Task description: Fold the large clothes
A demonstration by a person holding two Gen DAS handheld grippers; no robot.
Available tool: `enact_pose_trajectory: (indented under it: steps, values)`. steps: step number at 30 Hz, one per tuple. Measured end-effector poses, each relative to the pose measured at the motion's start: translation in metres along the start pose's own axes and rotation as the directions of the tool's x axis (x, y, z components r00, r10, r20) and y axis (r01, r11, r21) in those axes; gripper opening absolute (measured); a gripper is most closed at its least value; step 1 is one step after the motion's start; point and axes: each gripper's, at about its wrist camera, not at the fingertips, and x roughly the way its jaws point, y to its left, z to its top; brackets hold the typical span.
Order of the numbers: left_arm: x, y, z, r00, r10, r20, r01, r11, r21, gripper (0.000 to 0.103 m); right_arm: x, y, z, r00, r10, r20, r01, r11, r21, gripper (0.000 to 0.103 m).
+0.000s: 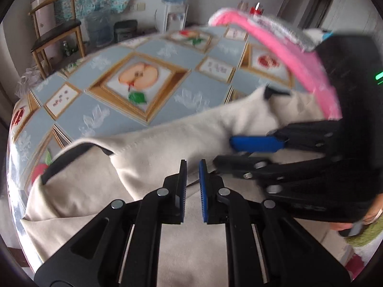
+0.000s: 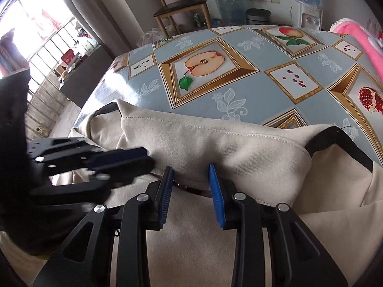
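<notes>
A large cream garment (image 1: 155, 143) with black trim (image 1: 69, 157) lies along the near side of a table, its upper layer doubled over into a thick fold (image 2: 215, 143). My left gripper (image 1: 193, 165) stands over the fold's near edge. Its blue pads are almost together with a thin layer of cloth between them. From the right wrist it shows blurred at the left as the left gripper (image 2: 149, 159). My right gripper (image 2: 190, 168) is shut on a bunched part of the fold, which fills the gap between its pads. It reaches in from the right as the right gripper (image 1: 223, 153).
The table wears a blue tablecloth (image 2: 263, 88) with framed fruit pictures. A pink cloth (image 1: 299, 55) lies at the table's far right. A wooden chair (image 2: 182, 7) and a water dispenser (image 2: 308, 16) stand behind. A hand with a green sleeve (image 1: 363, 234) holds the right gripper.
</notes>
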Motion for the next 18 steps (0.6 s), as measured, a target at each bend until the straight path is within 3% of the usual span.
enact_pose_trajectory:
  steps: [4, 7, 8, 9, 12, 13, 15, 16, 17, 18]
  values:
    - [0.000, 0.005, -0.004, 0.999, -0.025, 0.023, 0.026, 0.999, -0.031, 0.011, -0.019, -0.017, -0.002, 1.000, -0.002, -0.019, 0.003, 0.999, 0.035, 0.031]
    - [0.001, 0.006, -0.005, 0.999, -0.027, 0.029, 0.028, 0.999, -0.019, 0.011, -0.054, -0.054, -0.005, 0.999, -0.006, 0.050, -0.001, 0.989, 0.147, 0.031]
    - [0.002, 0.006, -0.005, 0.999, -0.023, 0.028, 0.023, 1.000, -0.016, 0.011, -0.058, -0.065, -0.007, 0.999, -0.013, 0.051, 0.003, 0.984, 0.179, 0.037]
    - [0.002, 0.004, -0.004, 1.000, -0.016, 0.026, 0.016, 1.000, -0.010, 0.011, -0.059, -0.074, -0.007, 0.999, -0.014, 0.042, 0.005, 0.978, 0.208, 0.042]
    - [0.002, 0.002, -0.003, 1.000, -0.001, 0.022, 0.000, 1.000, 0.003, 0.011, -0.042, -0.094, -0.008, 0.999, 0.033, -0.038, -0.021, 0.961, 0.275, 0.043]
    - [0.002, 0.002, -0.003, 1.000, 0.000, 0.022, 0.000, 1.000, 0.002, 0.011, -0.035, -0.095, -0.009, 0.996, 0.057, -0.061, -0.038, 0.960, 0.276, 0.043]
    - [0.001, 0.003, -0.004, 1.000, 0.000, 0.023, 0.000, 1.000, -0.003, 0.011, -0.026, -0.088, -0.009, 0.997, 0.031, -0.071, -0.014, 0.973, 0.232, 0.043]
    - [0.001, 0.003, -0.004, 1.000, 0.002, 0.024, -0.002, 1.000, -0.002, 0.011, -0.025, -0.082, -0.006, 0.998, -0.004, -0.070, 0.017, 0.982, 0.188, 0.041]
    - [0.001, 0.003, -0.003, 1.000, 0.005, 0.025, -0.005, 1.000, 0.002, 0.011, -0.023, -0.075, -0.006, 0.997, -0.023, -0.070, 0.034, 0.987, 0.158, 0.026]
    - [0.002, 0.002, -0.002, 1.000, 0.012, 0.025, -0.012, 1.000, 0.011, 0.011, -0.021, -0.069, -0.003, 0.997, -0.035, -0.071, 0.044, 0.990, 0.132, 0.020]
